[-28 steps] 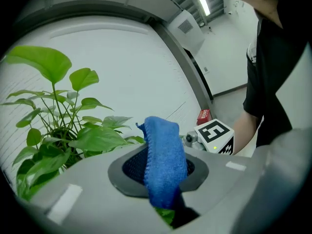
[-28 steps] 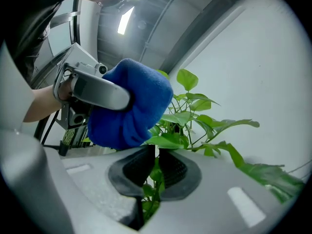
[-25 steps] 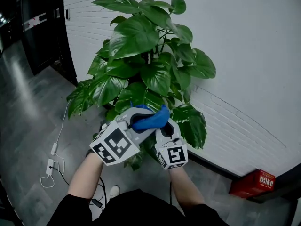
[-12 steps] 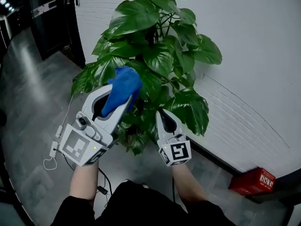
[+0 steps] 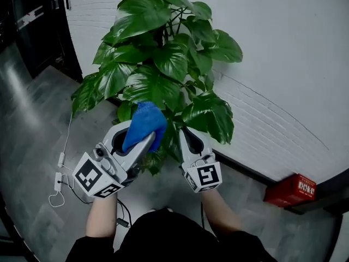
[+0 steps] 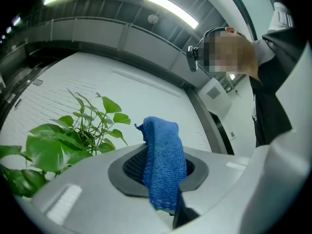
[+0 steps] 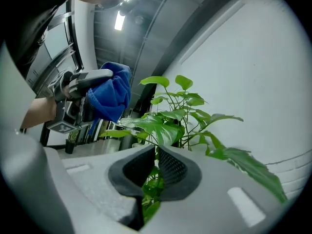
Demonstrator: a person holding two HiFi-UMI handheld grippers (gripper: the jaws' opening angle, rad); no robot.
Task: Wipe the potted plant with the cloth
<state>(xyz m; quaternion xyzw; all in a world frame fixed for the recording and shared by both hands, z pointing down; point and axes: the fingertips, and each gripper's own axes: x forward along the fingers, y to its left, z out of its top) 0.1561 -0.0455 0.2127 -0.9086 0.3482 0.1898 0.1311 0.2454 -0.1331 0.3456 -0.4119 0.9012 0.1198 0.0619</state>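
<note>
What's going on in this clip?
A person stands over the potted plant with a hand-held gripper in each hand. The left hand-held gripper is shut on a blue cloth, held up by the lower leaves. The right hand-held gripper points at the leaves, jaws almost together, apparently gripping nothing.

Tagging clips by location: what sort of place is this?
Probably an office or commercial building interior, perhaps a corridor: a grey floor, a white brick wall behind the potted plant, and long ceiling strip lights overhead.
</note>
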